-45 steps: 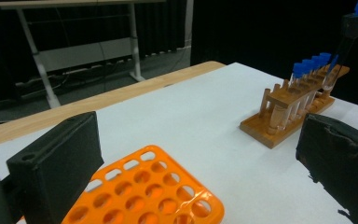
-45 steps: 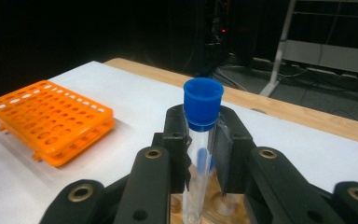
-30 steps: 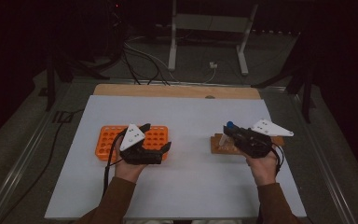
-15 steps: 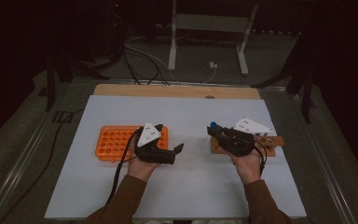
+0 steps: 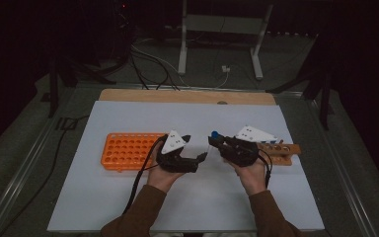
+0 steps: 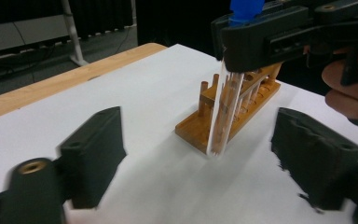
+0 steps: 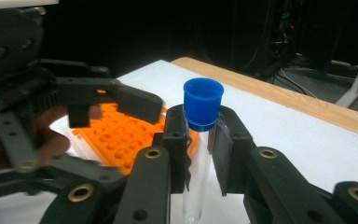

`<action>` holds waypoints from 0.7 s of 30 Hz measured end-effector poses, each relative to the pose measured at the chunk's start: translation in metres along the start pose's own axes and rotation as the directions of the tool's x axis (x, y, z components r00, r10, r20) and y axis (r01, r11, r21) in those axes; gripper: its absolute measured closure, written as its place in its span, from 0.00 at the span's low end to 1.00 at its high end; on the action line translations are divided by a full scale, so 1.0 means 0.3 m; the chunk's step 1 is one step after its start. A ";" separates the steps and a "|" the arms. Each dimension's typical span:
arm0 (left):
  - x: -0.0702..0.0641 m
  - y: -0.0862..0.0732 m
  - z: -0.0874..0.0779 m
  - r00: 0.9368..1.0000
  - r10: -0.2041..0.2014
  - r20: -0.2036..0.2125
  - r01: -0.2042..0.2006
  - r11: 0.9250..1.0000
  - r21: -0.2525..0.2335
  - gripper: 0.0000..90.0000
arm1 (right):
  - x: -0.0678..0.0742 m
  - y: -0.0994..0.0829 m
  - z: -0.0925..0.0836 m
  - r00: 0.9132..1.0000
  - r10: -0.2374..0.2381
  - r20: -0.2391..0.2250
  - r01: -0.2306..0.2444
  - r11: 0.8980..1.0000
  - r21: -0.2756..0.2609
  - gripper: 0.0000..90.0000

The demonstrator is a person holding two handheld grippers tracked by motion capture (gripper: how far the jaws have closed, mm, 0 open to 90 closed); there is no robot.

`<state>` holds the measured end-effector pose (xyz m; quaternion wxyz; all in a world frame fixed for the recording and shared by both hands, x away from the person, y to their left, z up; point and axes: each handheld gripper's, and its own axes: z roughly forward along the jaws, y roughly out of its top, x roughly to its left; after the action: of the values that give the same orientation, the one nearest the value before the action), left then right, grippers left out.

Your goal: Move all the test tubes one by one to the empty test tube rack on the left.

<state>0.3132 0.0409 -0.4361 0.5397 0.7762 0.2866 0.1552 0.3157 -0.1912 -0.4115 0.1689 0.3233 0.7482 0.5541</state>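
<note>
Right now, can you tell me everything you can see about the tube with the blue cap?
The test tube is a thin, clear tube, glass or plastic by its look, and looks empty, with a round bottom and a bright blue cap. It stands nearly upright in the air above the white table cover. The right gripper pinches it just below the cap. The left gripper's open jaws flank its lower end without touching.

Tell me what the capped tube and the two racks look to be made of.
Test tube: clear glass or plastic, see-through wall; blue cap looks matte plastic. Orange rack: likely moulded plastic, uniform bright colour, grid of holes. Wooden rack: light brown, apparently wood, with dowel posts.
</note>
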 end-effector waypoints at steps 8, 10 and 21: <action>-0.020 0.005 0.032 0.998 0.035 0.046 -0.035 0.999 0.002 0.60 | 0.031 0.005 0.027 0.999 -0.005 -0.040 0.005 1.000 0.003 0.85; -0.022 0.005 0.037 0.998 0.039 0.045 -0.039 0.999 -0.006 0.65 | 0.037 0.007 0.031 0.999 -0.011 -0.047 0.011 1.000 0.004 0.85; -0.015 0.006 0.029 0.997 0.054 0.054 -0.053 0.998 -0.022 0.86 | 0.041 0.004 0.037 0.998 -0.009 -0.066 0.010 1.000 0.013 0.83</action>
<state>0.3149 0.0311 -0.4374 0.5507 0.7820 0.2494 0.1513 0.3138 -0.1746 -0.4127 0.1446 0.3022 0.7586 0.5588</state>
